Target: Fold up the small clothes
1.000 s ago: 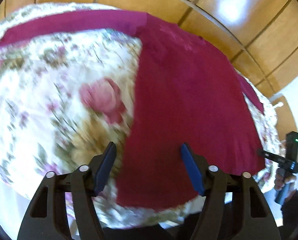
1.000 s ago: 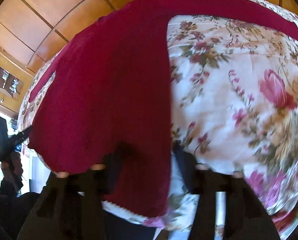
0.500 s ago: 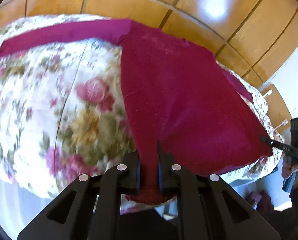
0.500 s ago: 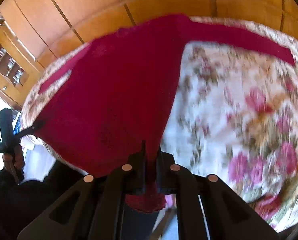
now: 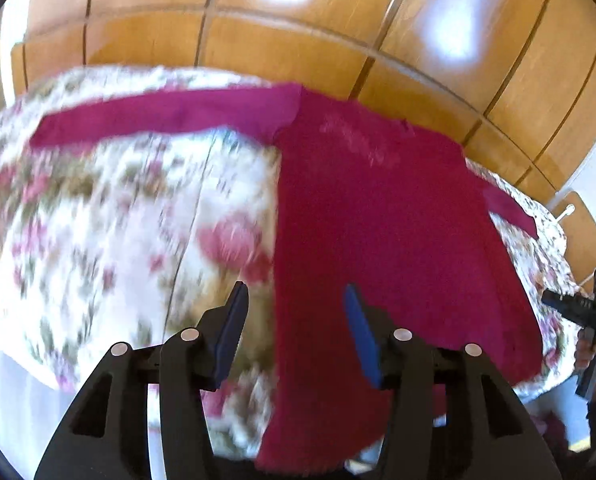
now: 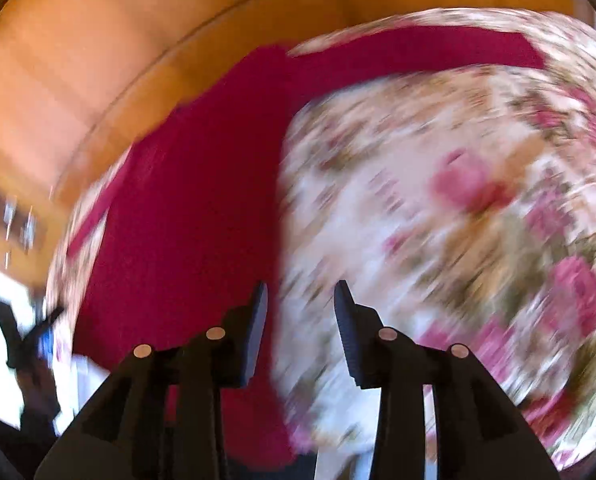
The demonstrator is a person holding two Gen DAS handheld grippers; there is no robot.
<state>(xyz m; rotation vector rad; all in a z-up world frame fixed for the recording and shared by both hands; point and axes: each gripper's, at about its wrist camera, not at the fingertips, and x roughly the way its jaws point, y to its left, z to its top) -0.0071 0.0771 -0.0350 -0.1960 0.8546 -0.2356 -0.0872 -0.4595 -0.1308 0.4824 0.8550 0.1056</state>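
Fabric first, from my left wrist camera: the crimson long-sleeved top (image 5: 378,240) lies spread flat on the floral bedspread (image 5: 109,240), ahead of my left claw (image 5: 295,332) and mostly off to its right. The claw's jaws are parting, roughly half apart, with nothing pinched. The top's left side edge runs down through the gap between the blue pads (image 5: 360,332), which do not press on it. One sleeve (image 5: 169,118) stretches away far ahead and to the left; the other lies far to the right. At the right edge I see my right claw (image 5: 578,308), gripped by a hand (image 5: 594,354), beyond the top's right hem corner. Wooden panelling (image 5: 298,32) stands behind the bed.

From the right wrist camera, blurred: my right claw (image 6: 300,328) is also spreading, less than half apart and holding nothing. The top (image 6: 185,240) lies ahead and to its left, its right side edge running down just inside the left pad (image 6: 253,332); whether they touch I cannot tell. Bedspread (image 6: 458,240) fills the right side. A sleeve (image 6: 418,54) reaches far ahead, rightwards. My left claw (image 6: 25,334) shows at the far left.
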